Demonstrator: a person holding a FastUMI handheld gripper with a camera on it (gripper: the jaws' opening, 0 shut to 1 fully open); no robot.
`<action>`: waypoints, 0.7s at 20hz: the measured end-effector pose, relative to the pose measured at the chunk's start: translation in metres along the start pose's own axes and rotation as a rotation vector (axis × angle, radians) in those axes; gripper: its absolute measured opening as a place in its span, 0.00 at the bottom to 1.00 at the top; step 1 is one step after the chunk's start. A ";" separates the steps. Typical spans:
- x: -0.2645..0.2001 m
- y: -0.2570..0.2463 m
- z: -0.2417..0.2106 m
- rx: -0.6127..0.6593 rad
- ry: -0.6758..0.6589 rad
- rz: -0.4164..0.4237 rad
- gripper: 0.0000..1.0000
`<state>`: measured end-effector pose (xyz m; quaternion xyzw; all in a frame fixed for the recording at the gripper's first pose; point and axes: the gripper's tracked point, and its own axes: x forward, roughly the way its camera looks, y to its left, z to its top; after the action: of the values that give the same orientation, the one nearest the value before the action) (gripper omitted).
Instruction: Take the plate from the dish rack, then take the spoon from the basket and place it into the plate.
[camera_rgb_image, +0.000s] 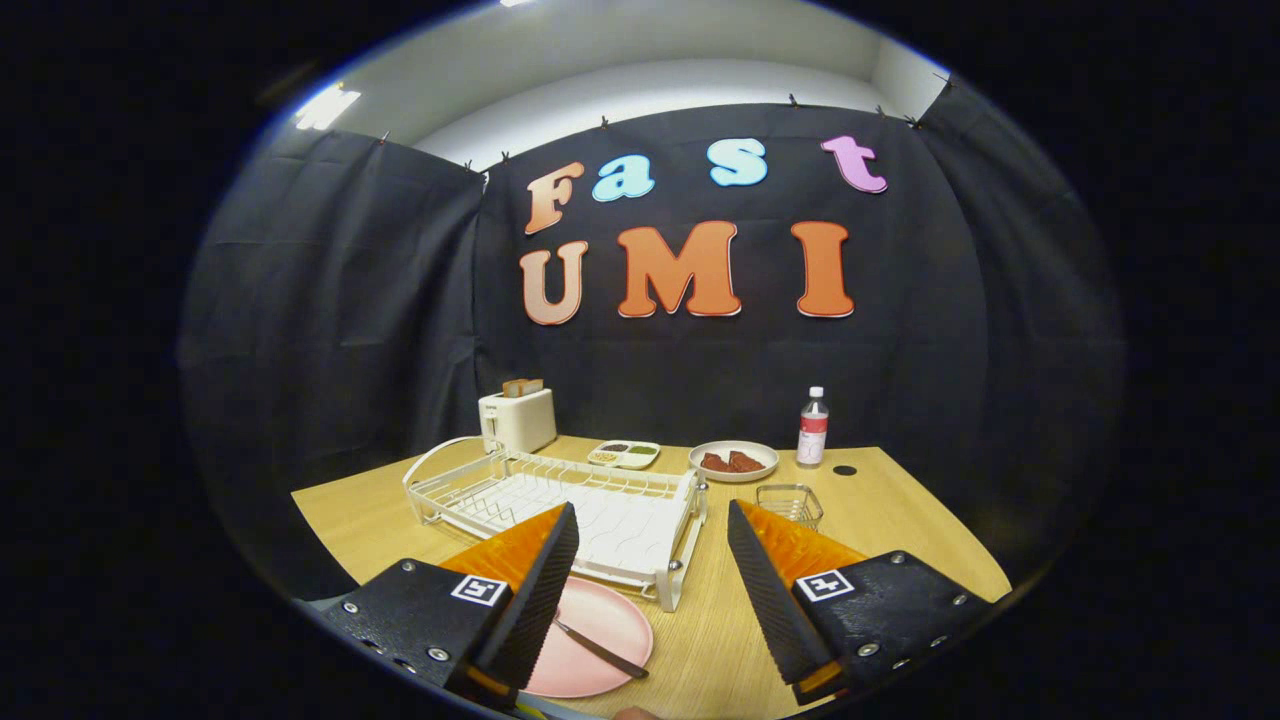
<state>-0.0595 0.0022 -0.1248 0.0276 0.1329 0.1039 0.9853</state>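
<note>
A pink plate (590, 640) lies flat on the wooden table (900, 530), just in front of the white dish rack (560, 500) and partly hidden behind my left finger. A spoon (600, 648) rests in the plate, its handle pointing toward the plate's right rim. A small clear wire basket (790, 503) stands beyond my right finger, with nothing visible inside it. My gripper (652, 535) hangs above the table's near edge, open wide, with nothing between its fingers.
At the back of the table stand a white toaster (518, 418) with bread in it, a small divided dish (624, 454), a bowl (733, 460) holding brown food and a water bottle (812, 428). A small dark disc (844, 470) lies near the bottle.
</note>
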 end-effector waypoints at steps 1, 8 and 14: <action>-0.002 -0.002 0.010 0.003 -0.018 -0.014 0.90; -0.008 -0.013 0.051 0.025 -0.065 -0.074 0.90; -0.008 -0.021 0.066 0.059 -0.145 -0.132 0.90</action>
<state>-0.0451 -0.0216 -0.0612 0.0555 0.0656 0.0325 0.9958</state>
